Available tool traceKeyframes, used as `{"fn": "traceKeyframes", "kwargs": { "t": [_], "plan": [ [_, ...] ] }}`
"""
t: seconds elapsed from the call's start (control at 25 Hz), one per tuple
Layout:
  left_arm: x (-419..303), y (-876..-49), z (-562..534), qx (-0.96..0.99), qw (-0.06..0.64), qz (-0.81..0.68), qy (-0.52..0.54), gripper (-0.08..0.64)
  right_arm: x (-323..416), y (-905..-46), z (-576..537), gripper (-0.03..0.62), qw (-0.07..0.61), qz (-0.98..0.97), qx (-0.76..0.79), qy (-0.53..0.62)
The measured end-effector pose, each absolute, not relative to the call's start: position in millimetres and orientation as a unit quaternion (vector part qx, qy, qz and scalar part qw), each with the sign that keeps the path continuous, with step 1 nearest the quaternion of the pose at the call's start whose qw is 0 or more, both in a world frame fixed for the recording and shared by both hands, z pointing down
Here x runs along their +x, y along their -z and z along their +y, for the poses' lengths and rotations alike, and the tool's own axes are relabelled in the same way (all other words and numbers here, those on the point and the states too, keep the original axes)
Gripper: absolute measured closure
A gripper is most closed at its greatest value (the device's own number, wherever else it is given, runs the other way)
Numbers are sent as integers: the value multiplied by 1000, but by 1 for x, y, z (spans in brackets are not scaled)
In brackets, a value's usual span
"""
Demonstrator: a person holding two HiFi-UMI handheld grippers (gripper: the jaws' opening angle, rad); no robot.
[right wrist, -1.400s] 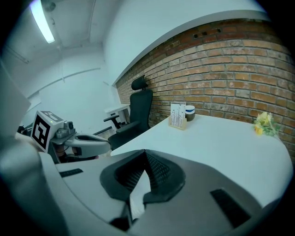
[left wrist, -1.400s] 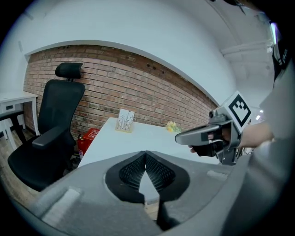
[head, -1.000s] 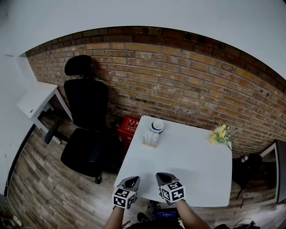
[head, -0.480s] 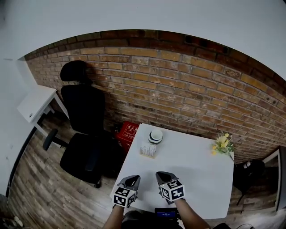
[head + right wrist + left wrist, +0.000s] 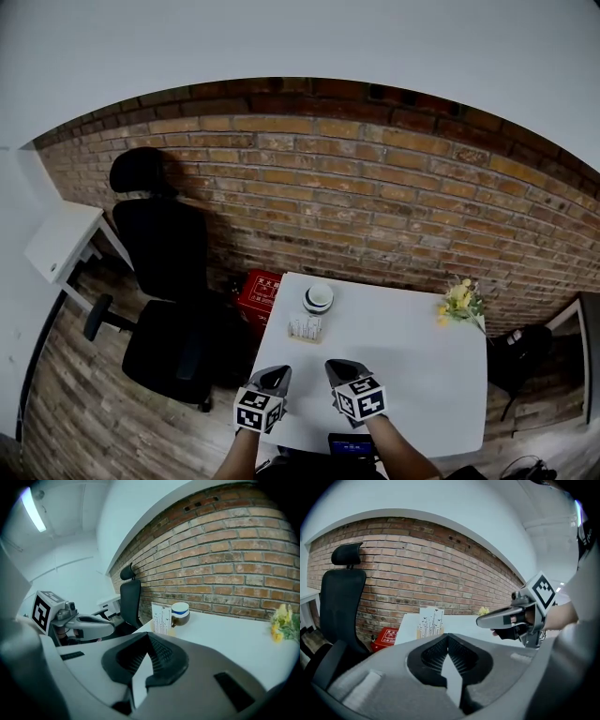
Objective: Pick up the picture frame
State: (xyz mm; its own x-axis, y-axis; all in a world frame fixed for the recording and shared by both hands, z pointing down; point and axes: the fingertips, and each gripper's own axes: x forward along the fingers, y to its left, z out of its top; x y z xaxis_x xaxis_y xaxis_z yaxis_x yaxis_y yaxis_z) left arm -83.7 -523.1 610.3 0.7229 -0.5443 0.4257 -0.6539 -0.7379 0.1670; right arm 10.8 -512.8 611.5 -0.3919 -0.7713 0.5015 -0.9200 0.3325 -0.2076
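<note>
The picture frame is a small white card with thin dark plant drawings on a wooden base. It stands upright near the far left corner of the white table, also seen as the frame and the frame. My left gripper and right gripper hover side by side over the table's near left edge, well short of the frame. Both are shut with nothing between the jaws.
A white bowl with a blue band sits just behind the frame. Yellow flowers lie at the table's far right. A black office chair and a red box stand left of the table, before the brick wall.
The view has shifted forward and slightly down: table, frame and bowl sit lower and closer to the grippers. Both grippers stay shut and side by side.
</note>
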Motion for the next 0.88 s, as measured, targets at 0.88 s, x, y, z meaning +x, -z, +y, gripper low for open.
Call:
{"fn": "traceKeyframes", "kwargs": {
  "t": [0.88],
  "plan": [
    [-81,-618,-530,923,163,-298,-180,549,10,-614,-510,584,162,-795,534,-239]
  ]
}}
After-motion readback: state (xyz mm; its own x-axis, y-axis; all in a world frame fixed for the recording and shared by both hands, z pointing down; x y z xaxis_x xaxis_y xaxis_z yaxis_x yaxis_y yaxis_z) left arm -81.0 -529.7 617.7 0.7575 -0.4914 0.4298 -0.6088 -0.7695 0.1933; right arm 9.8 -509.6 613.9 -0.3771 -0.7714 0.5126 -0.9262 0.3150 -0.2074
